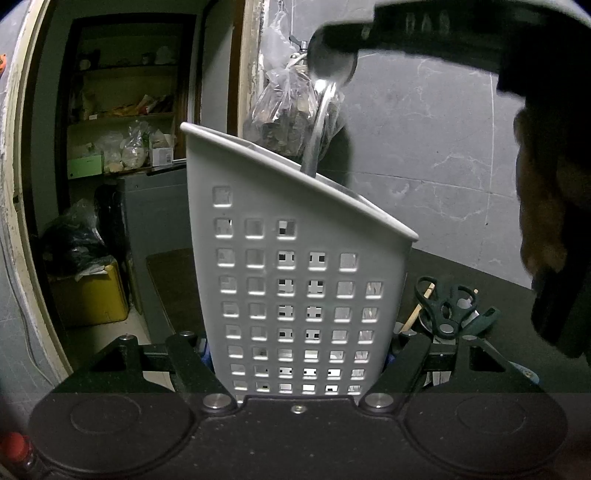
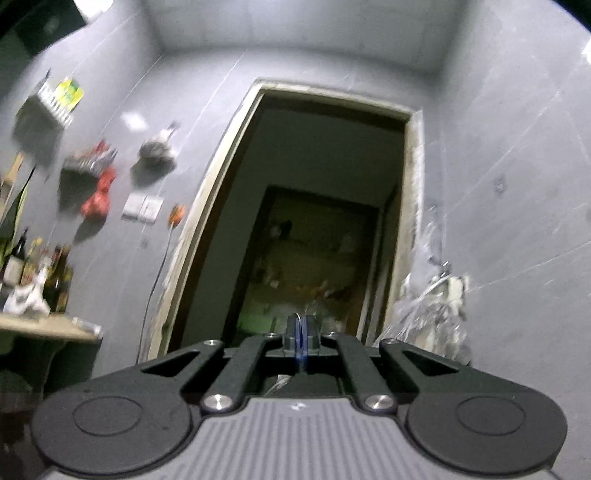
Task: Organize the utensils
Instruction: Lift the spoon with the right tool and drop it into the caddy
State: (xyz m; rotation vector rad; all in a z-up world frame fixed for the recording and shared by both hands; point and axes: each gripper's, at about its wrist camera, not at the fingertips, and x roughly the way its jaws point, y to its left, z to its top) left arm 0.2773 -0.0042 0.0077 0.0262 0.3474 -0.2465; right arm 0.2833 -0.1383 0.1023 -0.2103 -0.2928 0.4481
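Left wrist view shows my left gripper (image 1: pixel 299 363) clamped on the white perforated caddy (image 1: pixel 295 280), fingers hugging it low on both sides. A metal spoon (image 1: pixel 321 114) is standing in it, handle down in the caddy and bowl up top. My right gripper (image 1: pixel 436 26) hangs right over that bowl, and from this angle I can't tell whether they touch. Right wrist view has the right gripper's (image 2: pixel 301 332) tongs pressed together with nothing between them (it's aimed up at a doorway, so no help there).

What worries me: the caddy looks tall and light, and it's only pinched near the base. If the right gripper bumps the spoon bowl, I'd guess the spoon levers against the rim and tips the whole thing, or the caddy twists out of my hold.

Contents: just the one spoon that I can see in the caddy; through the holes I can't tell what else is in there. More utensils are waiting on the dark counter (image 1: pixel 498 295) beside it: black-handled scissors (image 1: pixel 447 306) on top of a small pile.
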